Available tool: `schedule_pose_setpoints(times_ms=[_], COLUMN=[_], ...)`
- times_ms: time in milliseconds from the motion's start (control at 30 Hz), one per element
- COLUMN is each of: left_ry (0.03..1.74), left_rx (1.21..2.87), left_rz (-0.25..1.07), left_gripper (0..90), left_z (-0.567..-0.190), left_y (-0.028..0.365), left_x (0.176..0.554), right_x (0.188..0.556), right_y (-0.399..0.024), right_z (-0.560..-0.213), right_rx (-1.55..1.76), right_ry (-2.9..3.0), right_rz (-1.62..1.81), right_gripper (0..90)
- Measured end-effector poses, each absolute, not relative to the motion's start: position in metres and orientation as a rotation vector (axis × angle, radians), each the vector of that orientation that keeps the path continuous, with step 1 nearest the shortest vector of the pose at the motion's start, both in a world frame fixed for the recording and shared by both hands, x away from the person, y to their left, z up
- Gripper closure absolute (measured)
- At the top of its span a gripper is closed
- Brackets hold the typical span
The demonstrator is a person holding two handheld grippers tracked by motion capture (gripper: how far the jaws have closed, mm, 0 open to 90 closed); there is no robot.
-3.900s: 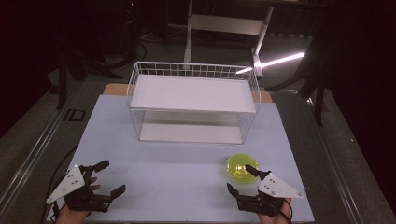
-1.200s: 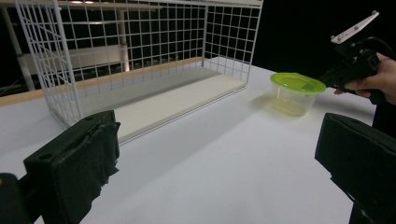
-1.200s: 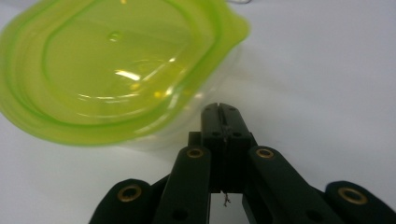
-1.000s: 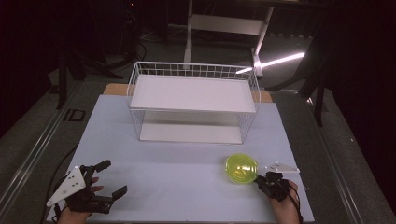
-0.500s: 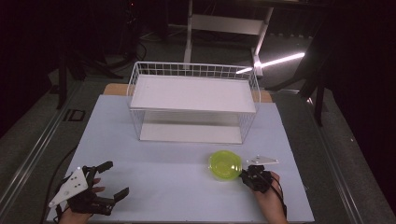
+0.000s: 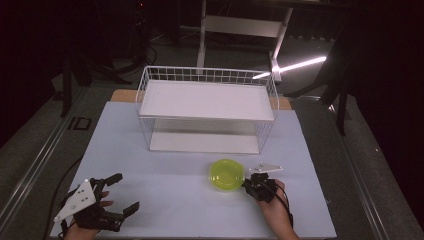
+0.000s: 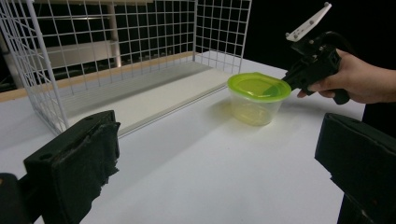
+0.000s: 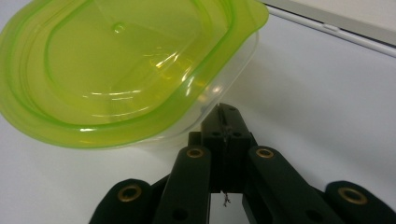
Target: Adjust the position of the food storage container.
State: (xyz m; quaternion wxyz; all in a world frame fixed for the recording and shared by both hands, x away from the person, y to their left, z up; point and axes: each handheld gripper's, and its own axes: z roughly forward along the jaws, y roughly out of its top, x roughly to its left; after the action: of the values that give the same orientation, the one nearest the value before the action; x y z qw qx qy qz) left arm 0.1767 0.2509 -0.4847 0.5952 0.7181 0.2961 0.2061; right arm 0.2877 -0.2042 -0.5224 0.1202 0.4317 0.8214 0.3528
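Left gripper [image 6: 119,194] low at the table's [image 6: 170,200] near-left corner, jaws spread wide, nothing between them. Its own view shows the clear tub under the container's [image 7: 258,97] green lid; from above just a green disc. Container sits mid-table, in front of the white wire basket [image 6: 207,108]. Right gripper [image 6: 248,184] touches the container's right side, jaws pressed together, tips against the wall under the lid rim; right gripper view cuts off the container's far edge.
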Motion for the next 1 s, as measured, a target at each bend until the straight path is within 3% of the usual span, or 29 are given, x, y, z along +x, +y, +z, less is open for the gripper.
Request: schedule_pose_setpoints(times_ms=[1000], left_ry=[0.684], left_rx=[1.668], left_rz=[0.478], left_gripper=[0.6], left_z=[-0.484], left_y=[0.254], left_x=[0.175], right_x=[0.294], right_y=[-0.157], right_z=[-0.525], right_rx=[1.196], right_ry=[2.471], right_rz=[1.056], right_gripper=[89.8])
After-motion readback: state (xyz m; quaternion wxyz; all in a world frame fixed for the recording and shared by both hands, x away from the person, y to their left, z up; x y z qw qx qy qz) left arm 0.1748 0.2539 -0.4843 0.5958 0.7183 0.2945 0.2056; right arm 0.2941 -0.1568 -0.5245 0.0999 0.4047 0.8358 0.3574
